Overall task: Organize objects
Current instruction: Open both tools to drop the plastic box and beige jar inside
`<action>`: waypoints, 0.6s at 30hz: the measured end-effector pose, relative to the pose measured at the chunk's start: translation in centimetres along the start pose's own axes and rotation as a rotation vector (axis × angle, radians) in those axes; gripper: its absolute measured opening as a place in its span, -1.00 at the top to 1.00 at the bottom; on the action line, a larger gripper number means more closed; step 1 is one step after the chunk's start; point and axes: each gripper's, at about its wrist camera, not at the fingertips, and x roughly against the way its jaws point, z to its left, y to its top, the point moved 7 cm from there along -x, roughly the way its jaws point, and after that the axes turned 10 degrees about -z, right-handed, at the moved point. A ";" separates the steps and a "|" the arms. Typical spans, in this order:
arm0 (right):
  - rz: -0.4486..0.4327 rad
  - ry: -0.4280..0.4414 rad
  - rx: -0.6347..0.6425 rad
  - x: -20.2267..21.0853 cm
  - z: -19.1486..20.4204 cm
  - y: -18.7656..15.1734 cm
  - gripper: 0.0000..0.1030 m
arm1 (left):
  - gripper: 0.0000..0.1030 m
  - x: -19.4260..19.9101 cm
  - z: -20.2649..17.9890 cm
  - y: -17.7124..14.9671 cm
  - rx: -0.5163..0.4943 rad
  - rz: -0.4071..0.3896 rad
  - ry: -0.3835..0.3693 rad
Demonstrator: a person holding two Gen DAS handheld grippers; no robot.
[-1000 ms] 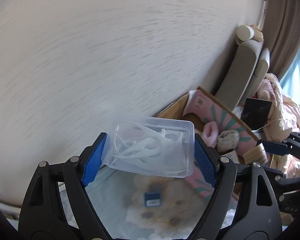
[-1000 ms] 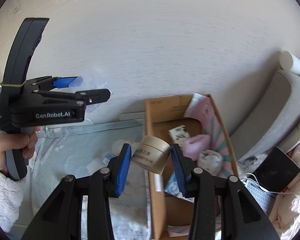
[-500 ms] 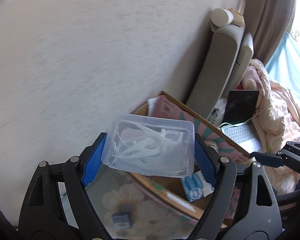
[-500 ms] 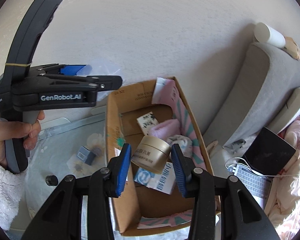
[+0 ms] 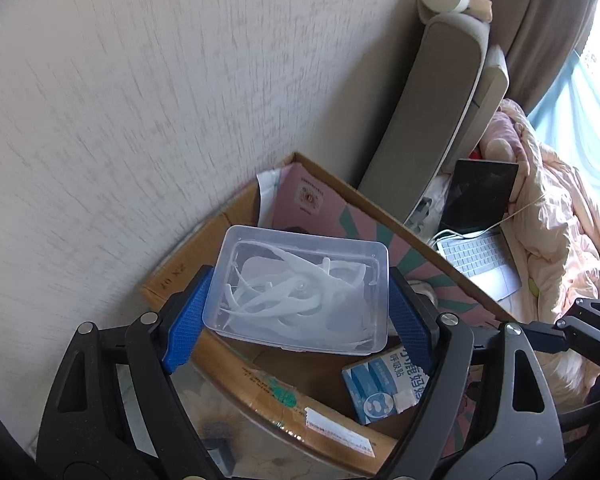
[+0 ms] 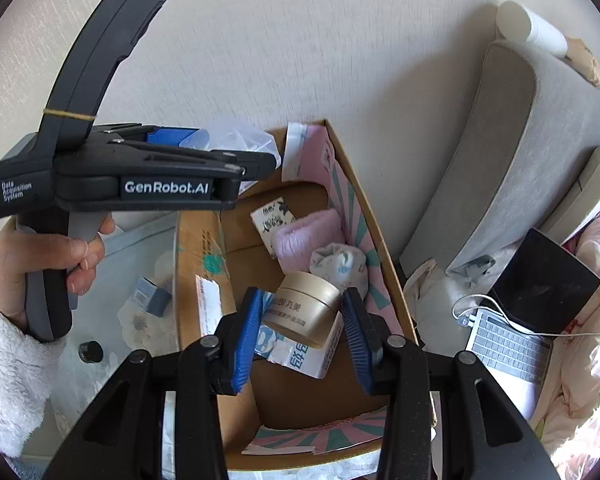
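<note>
Left gripper [image 5: 298, 312]: jaws closed on a clear plastic tub [image 5: 302, 290] of white plastic pieces, held in the air over the near corner of an open cardboard box [image 6: 198, 240].
Right gripper [image 6: 302, 334]: jaws clamped on a gold cream jar [image 6: 306, 310], tilted, above the box's middle.
Box contents: a blue-and-white packet [image 5: 384, 380], a pink sock roll [image 6: 308, 232], a pale sock bundle [image 6: 338, 262].
Doing it well: probably lower each item into a bare patch of the box floor before letting go, one gripper at a time, so they don't collide.
Risk: the tilted jar may roll.
</note>
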 end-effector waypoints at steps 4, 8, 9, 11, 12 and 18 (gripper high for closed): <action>0.027 0.019 -0.017 -1.1 -0.4 -0.8 0.26 | -0.57 -1.3 -0.3 -1.0 -0.022 0.029 0.005; 0.044 0.035 -0.022 -1.8 -0.5 -1.2 0.26 | -0.57 -2.1 -0.4 -1.5 -0.023 0.047 0.007; 0.049 0.040 -0.020 -2.0 -0.4 -1.2 0.26 | -0.57 -2.2 -0.3 -1.6 -0.020 0.050 0.009; 0.053 0.049 -0.019 -2.2 -0.4 -1.2 0.26 | -0.57 -2.4 -0.2 -1.7 -0.015 0.055 0.009; 0.056 0.057 -0.018 -2.4 -0.3 -1.2 0.26 | -0.57 -2.5 -0.2 -1.7 -0.014 0.056 0.010; 0.084 0.106 -0.023 -3.2 0.5 -1.1 0.19 | -0.90 -3.0 0.2 -1.5 0.015 0.068 0.024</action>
